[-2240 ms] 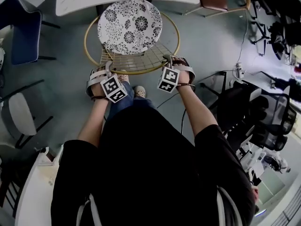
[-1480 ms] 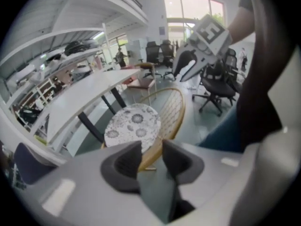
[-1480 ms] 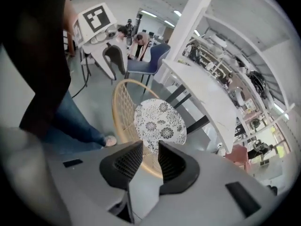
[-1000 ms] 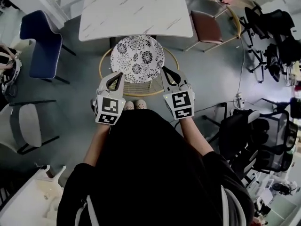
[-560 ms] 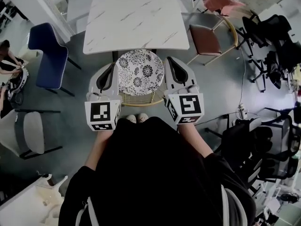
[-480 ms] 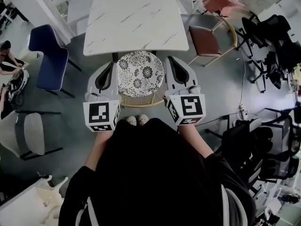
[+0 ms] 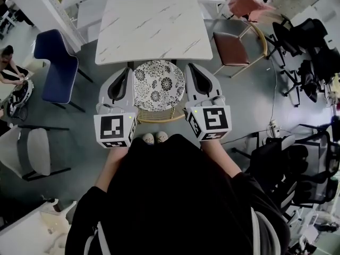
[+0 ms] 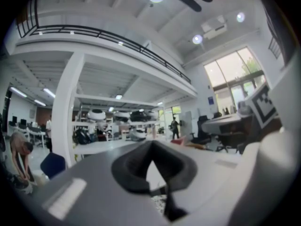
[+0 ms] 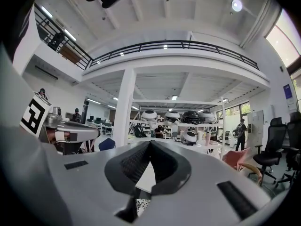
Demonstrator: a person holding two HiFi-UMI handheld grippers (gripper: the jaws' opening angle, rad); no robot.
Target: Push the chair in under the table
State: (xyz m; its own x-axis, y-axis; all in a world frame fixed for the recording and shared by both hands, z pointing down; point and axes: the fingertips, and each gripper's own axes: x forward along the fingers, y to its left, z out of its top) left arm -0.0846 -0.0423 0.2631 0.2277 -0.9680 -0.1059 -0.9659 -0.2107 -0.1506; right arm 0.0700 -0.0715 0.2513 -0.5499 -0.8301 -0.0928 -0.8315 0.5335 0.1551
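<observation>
The chair (image 7: 158,85) has a round black-and-white floral cushion and a gold wire frame (image 7: 155,116). It stands at the near edge of the white marble table (image 7: 154,25), the cushion's far edge touching the tabletop's line. My left gripper (image 7: 126,70) and right gripper (image 7: 189,67) are held level, high above the chair, one at each side of the cushion in the head view. Both are shut and empty. In the left gripper view the left gripper (image 8: 151,142) points across the tabletop; the right gripper (image 9: 149,142) does the same in its view.
A blue chair (image 7: 56,62) stands left of the table, a brown-seated chair (image 7: 231,41) right of it. A grey chair (image 7: 32,153) is at the left, black office chairs (image 7: 287,158) at the right. A person (image 7: 8,68) crouches at the far left edge.
Both grippers left the chair's wire back and rose to a level pose beside the cushion. The head view pulled up and back, showing the whole table. In the last half second nothing moved.
</observation>
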